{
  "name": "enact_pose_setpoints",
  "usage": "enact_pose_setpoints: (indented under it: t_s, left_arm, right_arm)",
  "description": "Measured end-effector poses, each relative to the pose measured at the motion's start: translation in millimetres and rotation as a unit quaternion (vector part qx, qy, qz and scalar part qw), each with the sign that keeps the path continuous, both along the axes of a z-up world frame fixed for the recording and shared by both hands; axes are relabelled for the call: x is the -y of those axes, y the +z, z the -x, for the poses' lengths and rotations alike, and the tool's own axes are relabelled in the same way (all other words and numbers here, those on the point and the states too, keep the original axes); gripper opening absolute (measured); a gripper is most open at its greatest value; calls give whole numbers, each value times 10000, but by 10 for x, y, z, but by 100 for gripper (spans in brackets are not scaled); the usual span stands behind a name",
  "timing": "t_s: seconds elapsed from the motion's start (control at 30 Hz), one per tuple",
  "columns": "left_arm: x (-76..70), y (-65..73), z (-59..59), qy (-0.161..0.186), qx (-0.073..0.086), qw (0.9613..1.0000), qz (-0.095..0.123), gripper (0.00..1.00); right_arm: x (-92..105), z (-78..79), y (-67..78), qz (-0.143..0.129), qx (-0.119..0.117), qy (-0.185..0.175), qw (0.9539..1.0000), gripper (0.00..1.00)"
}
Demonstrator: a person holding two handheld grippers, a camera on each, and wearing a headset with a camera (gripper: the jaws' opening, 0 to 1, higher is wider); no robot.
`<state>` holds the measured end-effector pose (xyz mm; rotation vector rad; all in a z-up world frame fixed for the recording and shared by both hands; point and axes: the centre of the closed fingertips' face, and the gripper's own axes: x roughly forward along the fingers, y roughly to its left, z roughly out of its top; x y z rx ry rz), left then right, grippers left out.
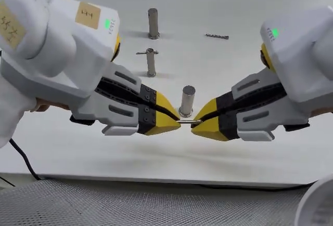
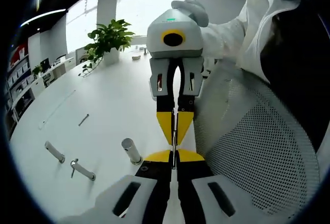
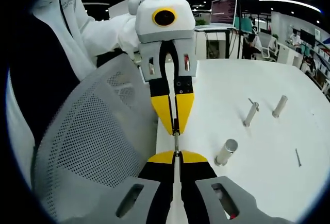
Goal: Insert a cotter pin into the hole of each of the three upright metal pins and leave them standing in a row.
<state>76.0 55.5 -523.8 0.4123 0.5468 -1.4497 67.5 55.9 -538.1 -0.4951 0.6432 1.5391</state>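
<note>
My left gripper [image 1: 174, 124] and right gripper [image 1: 196, 124] meet nose to nose. Each has its jaws pressed together on one end of the same cotter pin [image 1: 188, 122], so the thin rod bridges the narrow gap between the two sets of tips. I judge this to be a re-grip. A pin this slim is awkward to take at a useful angle, so one gripper steadies it while the other finds a hold that leaves enough shank free to poke through a hole (which gripper ends up carrying it I cannot say).

Just beyond the tips, on the side away from me, the nearest metal pin [image 1: 187, 100] stands upright. I cannot make out its cross hole from here. Holding the cotter pin this close to it should make the coming move short.

Farther out, ahead of my left gripper, the middle metal pin [image 1: 151, 66] stands upright with a fitted cotter pin [image 1: 147, 52] through its top, so that one looks done. Beyond it the far metal pin [image 1: 153, 23] stands bare. A spare cotter pin [image 1: 217, 36] lies flat on the table [image 1: 260, 148] well out past my right gripper, apart from everything and presumably meant for that last one.

By my count one of three is fitted, and the three stand in a loose row running away from my grippers.
</note>
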Motion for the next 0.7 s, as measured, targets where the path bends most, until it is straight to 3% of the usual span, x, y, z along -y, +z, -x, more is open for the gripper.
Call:
enact_pose_setpoints:
  t_s: [0.27, 0.47, 0.53, 0.7]
  left_arm:
    - [125, -11, 78, -97, -3, 9999, -72, 0]
    - [147, -3, 99, -60, -141, 9999, -41, 0]
    - [261, 27, 145, -73, -116, 9999, -21, 0]
    - [222, 61, 105, -120, -61, 9999, 53, 0]
  right_arm:
    - [34, 6, -19, 33, -30, 23, 10000, 0]
    - [47, 3, 16, -41, -85, 21, 10000, 0]
    - [45, 8, 17, -36, -93, 29, 9999, 0]
    - [66, -1, 2, 17, -152, -23, 9999, 0]
